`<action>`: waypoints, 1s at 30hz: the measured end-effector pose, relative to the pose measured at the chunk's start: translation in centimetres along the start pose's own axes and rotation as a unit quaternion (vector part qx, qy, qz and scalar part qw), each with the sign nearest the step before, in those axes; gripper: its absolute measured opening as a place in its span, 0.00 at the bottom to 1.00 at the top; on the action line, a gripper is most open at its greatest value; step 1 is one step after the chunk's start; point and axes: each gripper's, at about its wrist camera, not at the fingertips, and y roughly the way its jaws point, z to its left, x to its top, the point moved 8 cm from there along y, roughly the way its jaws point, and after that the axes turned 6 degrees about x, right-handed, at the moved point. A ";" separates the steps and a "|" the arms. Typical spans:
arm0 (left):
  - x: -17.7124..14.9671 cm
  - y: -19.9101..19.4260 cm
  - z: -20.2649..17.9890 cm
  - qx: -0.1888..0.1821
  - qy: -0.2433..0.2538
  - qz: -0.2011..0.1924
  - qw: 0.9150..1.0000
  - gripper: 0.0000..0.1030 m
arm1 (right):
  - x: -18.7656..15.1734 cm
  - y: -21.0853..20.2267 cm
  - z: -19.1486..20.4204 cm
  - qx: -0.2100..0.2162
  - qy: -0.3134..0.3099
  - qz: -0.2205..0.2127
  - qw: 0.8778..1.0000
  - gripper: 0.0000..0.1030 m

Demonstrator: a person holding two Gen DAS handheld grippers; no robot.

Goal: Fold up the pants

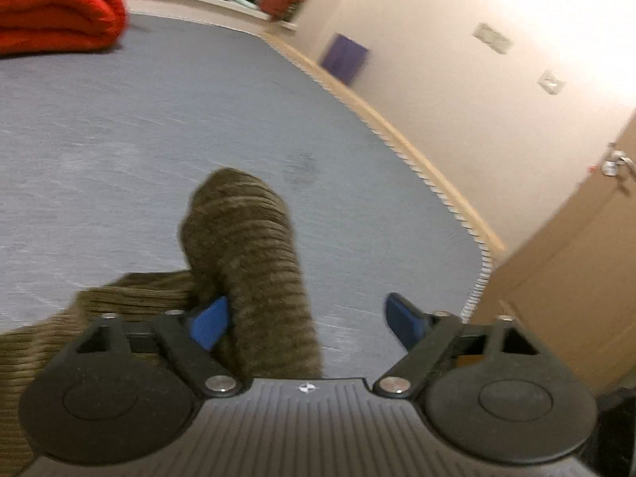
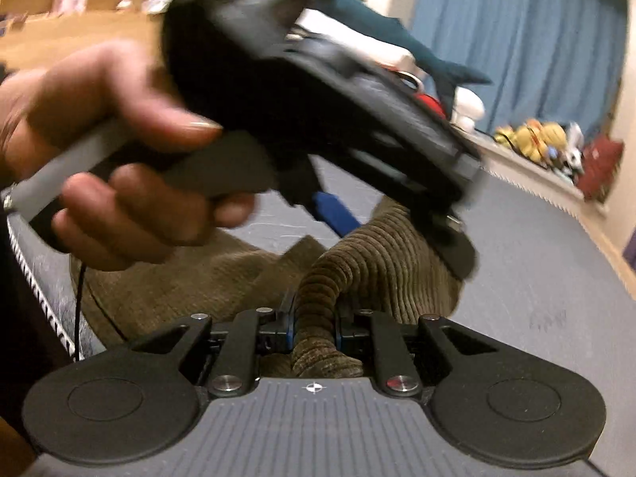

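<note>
Right claw (image 2: pixel 314 332) pinching pants (image 2: pixel 357 262); left claw (image 1: pixel 308 320) spread wide.

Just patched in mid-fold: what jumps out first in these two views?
The brown corduroy pants, bunched on the grey bed, dominate both views. The right claw is shut on a twisted rope of them, while the left claw stands open with a fold lying against one blue pad. In the right view, the hand holding the left tool looms close; a red blanket sits far left.
</note>
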 end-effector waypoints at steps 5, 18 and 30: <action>-0.7 0.8 3.1 0.075 0.005 0.027 0.997 0.25 | 0.9 0.5 0.6 0.006 -0.008 0.000 1.000 0.17; -1.2 -3.6 8.4 0.114 -0.025 0.000 0.993 0.18 | 3.5 2.2 2.5 0.110 0.011 -0.013 0.994 0.64; -3.7 -15.9 23.1 0.247 -0.104 -0.016 0.963 0.18 | 6.5 4.6 -5.7 0.212 0.256 -0.002 0.943 0.80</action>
